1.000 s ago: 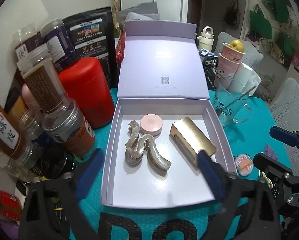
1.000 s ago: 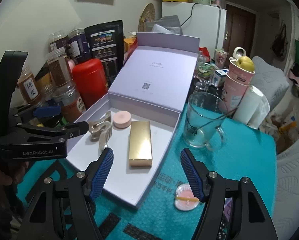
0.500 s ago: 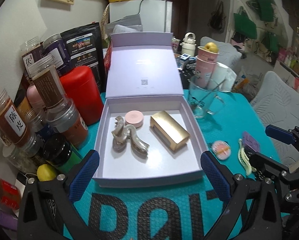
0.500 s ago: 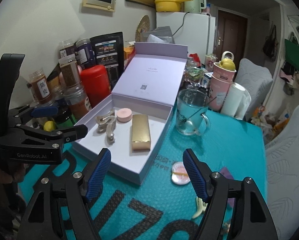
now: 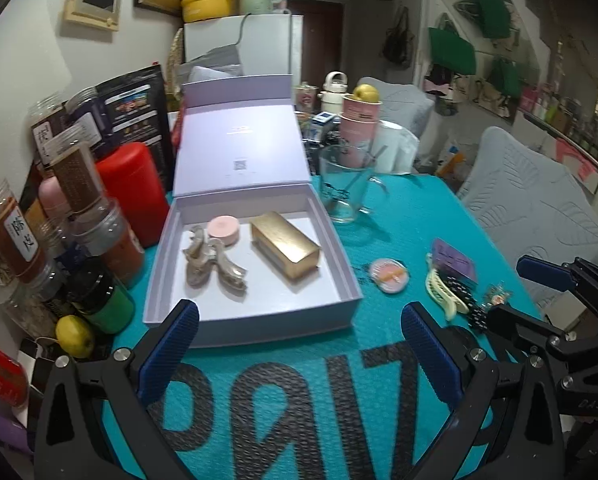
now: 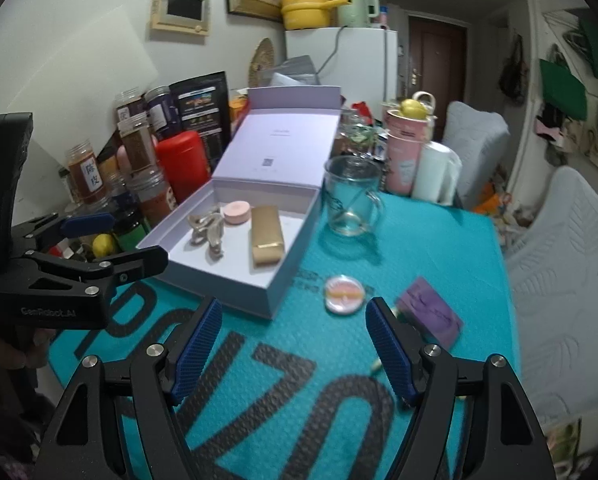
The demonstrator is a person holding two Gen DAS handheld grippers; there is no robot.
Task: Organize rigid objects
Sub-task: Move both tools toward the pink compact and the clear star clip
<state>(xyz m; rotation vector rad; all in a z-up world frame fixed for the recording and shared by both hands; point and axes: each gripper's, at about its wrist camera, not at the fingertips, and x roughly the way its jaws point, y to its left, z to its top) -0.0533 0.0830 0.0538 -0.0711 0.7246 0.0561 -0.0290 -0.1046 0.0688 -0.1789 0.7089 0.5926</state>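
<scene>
- Since the earlier frames both grippers are drawn back from the lavender box (image 5: 255, 312); more of the teal mat (image 5: 339, 400) is now seen in front of it, and small items to its right have come into view.
- The left gripper (image 5: 299, 356) is held with its blue pads wide apart, nothing between them; the box lies at its 12 o'clock.
- The right gripper (image 6: 295, 344) is likewise spread and empty, with the round pink compact (image 6: 345, 289) just beyond its tips at 12 o'clock.
- Inside the box three things are already laid: the silvery hair clip (image 5: 209, 262), the pink round case (image 5: 223, 230) and the gold box (image 5: 287, 250).
- Outside, on the mat at the box's 3 o'clock, are left the compact, a cream claw clip (image 5: 443, 292) and a purple card (image 5: 453, 260); something small and blurred beside them is possibly a trinket.
- The retreat is judged as the end of one placement; the loose items are probably to be fetched next.
</scene>
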